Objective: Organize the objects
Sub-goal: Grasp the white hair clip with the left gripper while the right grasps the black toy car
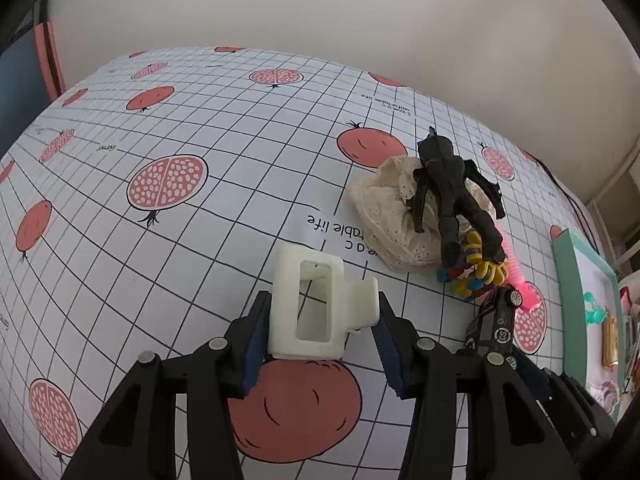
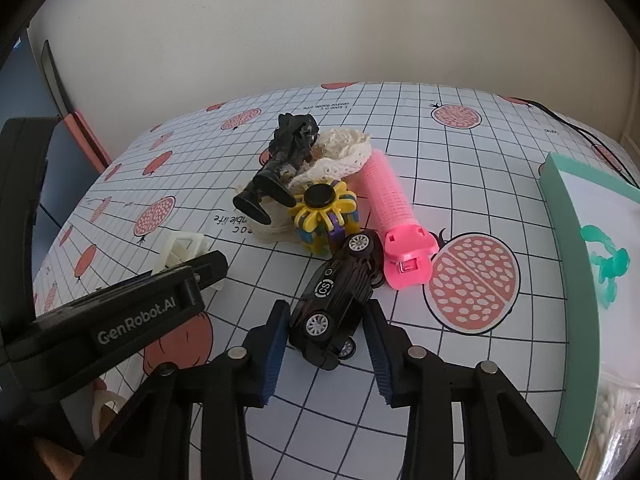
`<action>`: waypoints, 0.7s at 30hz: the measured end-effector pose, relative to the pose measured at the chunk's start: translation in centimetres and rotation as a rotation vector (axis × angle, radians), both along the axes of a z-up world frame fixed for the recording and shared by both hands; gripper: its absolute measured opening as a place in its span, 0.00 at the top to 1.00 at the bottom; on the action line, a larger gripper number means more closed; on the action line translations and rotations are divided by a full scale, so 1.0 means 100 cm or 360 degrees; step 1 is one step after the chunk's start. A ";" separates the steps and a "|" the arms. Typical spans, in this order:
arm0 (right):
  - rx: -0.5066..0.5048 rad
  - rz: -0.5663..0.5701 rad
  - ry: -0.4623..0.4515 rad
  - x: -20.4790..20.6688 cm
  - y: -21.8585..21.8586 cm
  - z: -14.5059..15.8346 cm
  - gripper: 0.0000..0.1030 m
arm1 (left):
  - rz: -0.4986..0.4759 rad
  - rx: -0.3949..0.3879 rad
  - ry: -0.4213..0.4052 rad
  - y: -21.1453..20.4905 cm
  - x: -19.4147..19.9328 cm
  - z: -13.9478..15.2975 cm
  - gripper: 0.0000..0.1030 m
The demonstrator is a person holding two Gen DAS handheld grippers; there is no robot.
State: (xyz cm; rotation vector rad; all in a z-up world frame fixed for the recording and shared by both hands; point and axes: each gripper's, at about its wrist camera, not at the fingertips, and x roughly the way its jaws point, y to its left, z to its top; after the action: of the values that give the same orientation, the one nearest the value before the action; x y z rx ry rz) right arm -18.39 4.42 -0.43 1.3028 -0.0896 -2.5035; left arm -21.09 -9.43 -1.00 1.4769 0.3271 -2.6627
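left gripper: pinching boxy cream hair claw; right gripper: pinching glossy black toy car

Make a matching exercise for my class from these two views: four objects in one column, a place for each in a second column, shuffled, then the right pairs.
Objects
1. white claw clip
2. toy car
3. black figure
4. teal clip

Places
A. lying on the cream lace cloth
B. in the box with the teal rim
C. between the left gripper fingers
D. between the right gripper fingers

Pairs: 1-C, 2-D, 3-A, 4-B
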 end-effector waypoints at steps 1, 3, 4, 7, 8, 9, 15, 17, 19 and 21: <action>-0.0005 0.0001 -0.0003 0.000 0.001 0.000 0.61 | -0.0002 -0.0020 -0.0005 0.000 0.000 0.000 0.54; -0.0014 0.0005 -0.0009 0.001 0.002 0.000 0.62 | -0.0007 -0.0027 -0.0008 0.000 0.000 0.000 0.54; -0.0018 0.0011 -0.0012 0.001 0.002 0.000 0.63 | -0.0009 -0.0023 -0.0008 0.000 0.000 -0.001 0.54; -0.0027 0.0018 -0.0025 0.001 0.004 0.001 0.63 | -0.0011 -0.0013 -0.0012 -0.001 0.002 0.000 0.54; -0.0030 0.0022 -0.0029 0.002 0.005 0.001 0.63 | -0.0011 -0.0014 -0.0015 -0.001 0.004 0.001 0.54; -0.0033 0.0024 -0.0033 0.002 0.005 0.001 0.63 | -0.0012 -0.0017 -0.0017 0.000 0.004 0.001 0.54; -0.0038 0.0043 -0.0063 0.003 0.010 0.001 0.63 | -0.0013 -0.0030 -0.0047 0.000 0.008 0.002 0.54; -0.0036 0.0046 -0.0078 0.003 0.012 0.002 0.63 | -0.0001 -0.0041 -0.0053 -0.001 0.009 0.004 0.54; -0.0059 0.0036 -0.0102 0.003 0.016 0.003 0.63 | -0.0005 -0.0035 -0.0047 -0.002 0.011 0.007 0.54; -0.0089 0.0021 -0.0121 0.002 0.022 0.004 0.63 | -0.0007 -0.0048 -0.0045 -0.001 0.012 0.009 0.54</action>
State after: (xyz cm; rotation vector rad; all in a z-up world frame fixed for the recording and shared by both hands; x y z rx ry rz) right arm -18.14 6.57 -0.03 1.3717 -0.1668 -2.4225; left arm -19.86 -9.58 -0.07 1.5067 0.2806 -2.6355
